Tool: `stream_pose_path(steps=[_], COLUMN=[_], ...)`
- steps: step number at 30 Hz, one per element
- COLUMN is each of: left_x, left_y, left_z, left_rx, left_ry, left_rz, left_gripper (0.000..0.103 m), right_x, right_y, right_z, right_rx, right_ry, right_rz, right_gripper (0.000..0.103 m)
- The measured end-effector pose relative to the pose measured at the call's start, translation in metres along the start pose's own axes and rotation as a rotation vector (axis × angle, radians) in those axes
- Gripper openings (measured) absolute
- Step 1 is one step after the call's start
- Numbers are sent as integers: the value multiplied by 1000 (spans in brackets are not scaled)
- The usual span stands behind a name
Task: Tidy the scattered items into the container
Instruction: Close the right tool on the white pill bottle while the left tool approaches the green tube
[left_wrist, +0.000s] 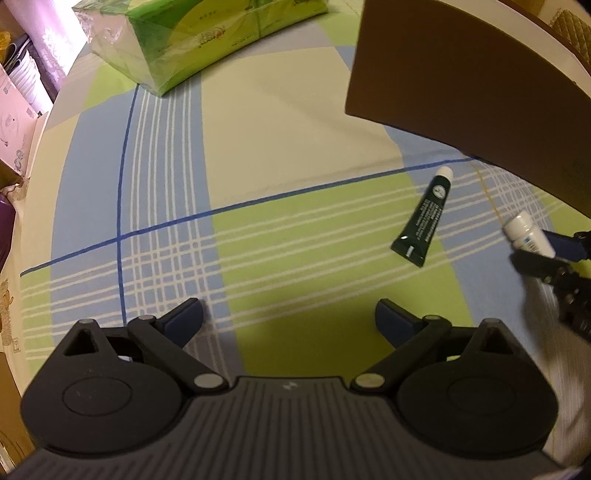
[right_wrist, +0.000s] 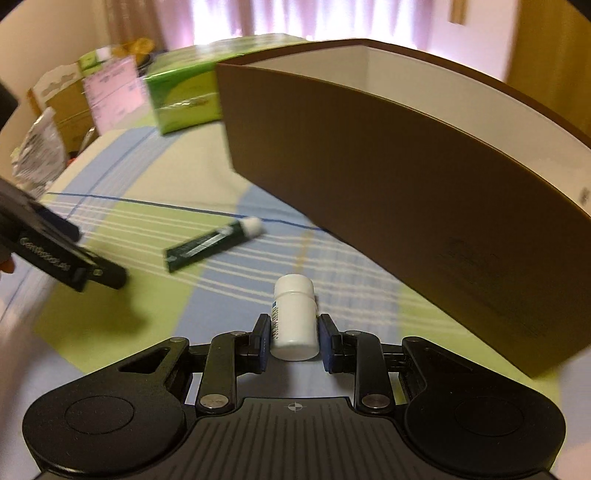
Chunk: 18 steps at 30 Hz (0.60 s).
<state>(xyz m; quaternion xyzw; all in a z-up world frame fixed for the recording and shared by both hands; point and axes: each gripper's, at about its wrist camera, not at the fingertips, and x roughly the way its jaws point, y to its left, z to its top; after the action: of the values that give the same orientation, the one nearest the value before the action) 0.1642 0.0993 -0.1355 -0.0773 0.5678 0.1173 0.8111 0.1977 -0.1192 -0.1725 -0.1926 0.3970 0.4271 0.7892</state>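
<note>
Bottle (right_wrist: 295, 317), white and capped, sits clamped between my right gripper's (right_wrist: 293, 341) 2 pads, just before the brown container (right_wrist: 388, 177). Beyond lies the dark green tube (left_wrist: 421, 216) on the checked desk (left_wrist: 258, 166); my left gripper (left_wrist: 289, 320) hangs wide apart, empty.

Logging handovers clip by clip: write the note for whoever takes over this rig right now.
Right gripper: shut on the white bottle, lifted beside the brown box.
Left gripper: open, holding nothing, above the cloth.
Green tube: lying on the tablecloth near the box, untouched.
Done: bottle picked up.
Left: drop the bottle into the box, then fetch the tube. Box contents are not visible.
</note>
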Motion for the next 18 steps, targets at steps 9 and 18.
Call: stream_pose_path(steps=[9,18], left_x=[0,6], left_y=[-26,-68], left_z=[-1,14], left_rx=[79,244], left_ry=[-1,-69], left_rz=[-36,-104], left_gripper=[98,95], right_x=[-29,-43], right_y=[-47,-73], right_z=[-26,-36], right_rx=[90,150], right_ry=[6,7], right_rz=[-80,-123], right_gripper=[29,29])
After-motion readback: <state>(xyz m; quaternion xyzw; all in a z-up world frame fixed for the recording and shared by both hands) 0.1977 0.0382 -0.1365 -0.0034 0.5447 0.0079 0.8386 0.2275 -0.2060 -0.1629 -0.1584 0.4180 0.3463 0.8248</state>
